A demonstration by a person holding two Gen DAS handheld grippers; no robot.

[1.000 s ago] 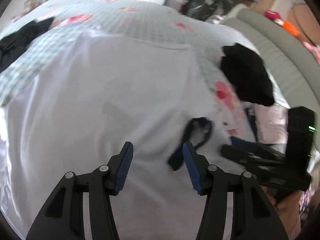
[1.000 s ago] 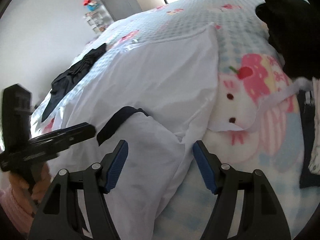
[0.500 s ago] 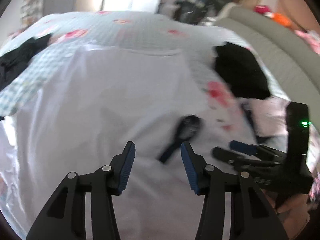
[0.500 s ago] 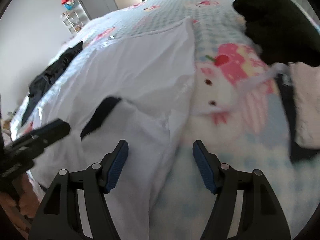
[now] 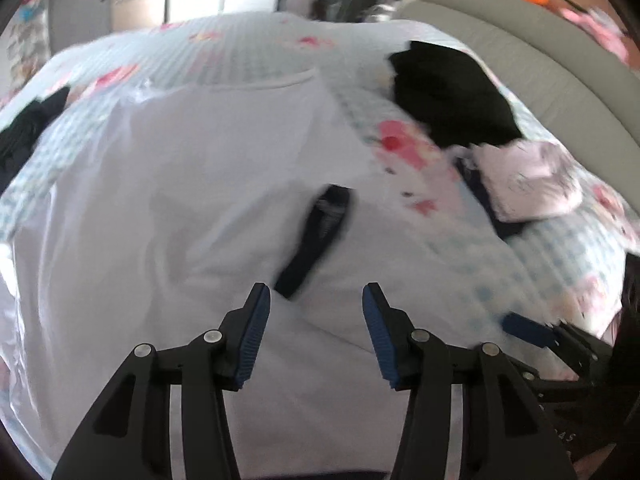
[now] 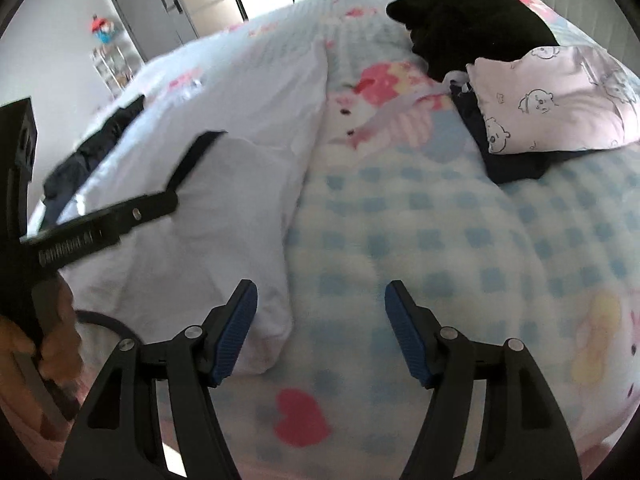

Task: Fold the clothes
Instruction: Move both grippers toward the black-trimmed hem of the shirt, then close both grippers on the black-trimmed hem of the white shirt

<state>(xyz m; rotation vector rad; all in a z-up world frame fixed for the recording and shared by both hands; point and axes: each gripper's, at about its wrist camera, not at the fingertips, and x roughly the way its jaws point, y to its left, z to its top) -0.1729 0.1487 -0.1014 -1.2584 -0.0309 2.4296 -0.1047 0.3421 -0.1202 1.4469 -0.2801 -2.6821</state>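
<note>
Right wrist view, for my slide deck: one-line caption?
Open right tool above the checked bedspread, beside the white shirt awaiting folding.

White shirt (image 5: 208, 184) (dark-collared, seemingly) spread flat on bed.

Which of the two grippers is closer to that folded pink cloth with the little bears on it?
Right. The right gripper hangs over the checked blanket, with the pink cloth ahead to its right. The left gripper is over the white shirt, farther away.
</note>
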